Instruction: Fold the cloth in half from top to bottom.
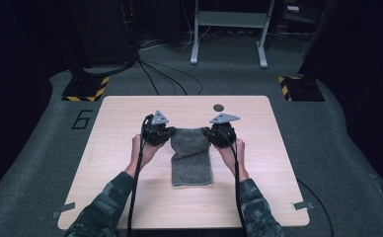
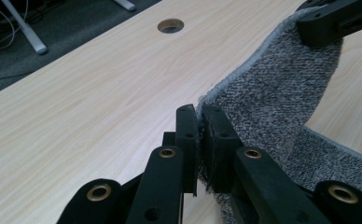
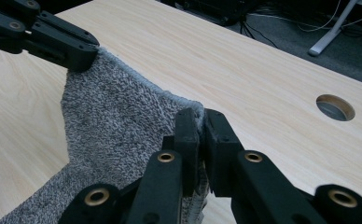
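Grey terry towel [image 1: 192, 158] (folded), far edge lifted off table [image 1: 120, 163].

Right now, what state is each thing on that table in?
Grey towel: far edge lifted off the table, near part lying flat.
Left gripper: shut on one far corner of the towel.
Right gripper: shut on the other far corner.
Wooden table: round hole uncovered.

High view overlooks the table [image 1: 130, 207]; both tongs cameras closely share its towel [image 2: 272, 93].
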The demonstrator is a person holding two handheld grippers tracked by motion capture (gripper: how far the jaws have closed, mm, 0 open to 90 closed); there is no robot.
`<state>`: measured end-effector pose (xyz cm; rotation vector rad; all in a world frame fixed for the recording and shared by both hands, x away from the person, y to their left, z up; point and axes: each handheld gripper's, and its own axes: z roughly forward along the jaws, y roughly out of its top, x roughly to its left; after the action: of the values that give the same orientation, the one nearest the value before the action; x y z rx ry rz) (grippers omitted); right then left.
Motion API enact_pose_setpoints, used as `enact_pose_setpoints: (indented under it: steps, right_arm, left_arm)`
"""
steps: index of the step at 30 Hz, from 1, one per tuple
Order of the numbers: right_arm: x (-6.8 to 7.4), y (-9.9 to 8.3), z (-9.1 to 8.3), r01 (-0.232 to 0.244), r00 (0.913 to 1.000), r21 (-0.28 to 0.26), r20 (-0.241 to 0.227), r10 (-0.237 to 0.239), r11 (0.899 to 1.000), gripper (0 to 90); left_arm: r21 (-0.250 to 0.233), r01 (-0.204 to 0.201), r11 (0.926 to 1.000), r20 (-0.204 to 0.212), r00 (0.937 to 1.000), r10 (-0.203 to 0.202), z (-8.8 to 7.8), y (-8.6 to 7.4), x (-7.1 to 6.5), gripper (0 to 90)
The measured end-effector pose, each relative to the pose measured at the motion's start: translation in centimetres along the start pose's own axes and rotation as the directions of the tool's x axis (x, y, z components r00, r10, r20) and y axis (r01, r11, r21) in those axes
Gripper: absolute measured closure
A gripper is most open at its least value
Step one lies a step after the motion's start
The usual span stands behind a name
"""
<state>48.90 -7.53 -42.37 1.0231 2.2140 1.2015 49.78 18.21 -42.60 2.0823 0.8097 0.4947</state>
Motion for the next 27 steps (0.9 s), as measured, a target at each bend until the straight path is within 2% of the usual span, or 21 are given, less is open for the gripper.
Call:
enact_pose_setpoints:
  steps: [2,4,8,10,13,14,17,21,22,27]
  right_arm:
    - [0.0,-0.1,0.2,0.007,1.0000,-0.001,-0.002,-0.007,1.000,84.4]
    - [-0.1,0.3,0.7,0.008,0.9999,-0.005,0.015,-0.008,1.000,84.6]
    - [-0.6,1.0,1.9,-0.006,0.9995,-0.002,0.031,0.006,1.000,84.7]
    - [-1.0,1.2,2.7,-0.017,0.9990,0.004,0.041,0.017,1.000,84.7]
    - [-1.5,1.4,3.7,-0.035,0.9980,0.012,0.052,0.034,0.999,84.7]
    - [-1.7,1.4,4.0,-0.022,0.9983,0.014,0.053,0.022,1.000,84.7]
    - [-2.2,1.2,4.7,-0.039,0.9979,0.019,0.052,0.038,0.999,84.6]
    - [-2.2,0.9,4.4,-0.049,0.9978,0.017,0.047,0.048,0.999,84.6]
    - [-2.2,0.9,4.2,-0.033,0.9984,0.013,0.046,0.032,0.999,84.6]
    - [-1.4,0.2,2.9,-0.017,0.9994,-0.006,0.029,0.018,1.000,84.6]
  left_arm:
    - [-0.001,0.001,1.0000,-0.011,0.9999,-0.001,0.2,0.0,0.3,84.5]
    - [-0.010,0.003,0.9999,-0.026,0.9997,-0.004,0.5,0.3,0.7,84.7]
    - [-0.024,0.013,0.9996,-0.064,0.9979,-0.014,1.7,1.2,2.0,84.7]
    - [-0.009,0.022,0.9997,-0.073,0.9971,-0.023,2.7,1.5,2.7,84.8]
    - [0.010,0.002,1.0000,-0.092,0.9958,-0.001,3.6,1.6,3.1,84.7]
    - [0.022,-0.010,0.9997,-0.096,0.9953,0.012,4.0,1.5,3.3,84.6]
    - [0.031,-0.006,0.9995,-0.086,0.9963,0.009,4.4,1.4,3.6,84.4]
    - [0.026,-0.018,0.9995,-0.070,0.9974,0.020,4.1,1.3,3.5,84.2]
    - [0.018,-0.030,0.9994,-0.073,0.9969,0.031,3.9,1.3,3.3,84.2]
    - [0.001,-0.052,0.9986,-0.058,0.9969,0.052,2.6,1.0,2.2,84.0]
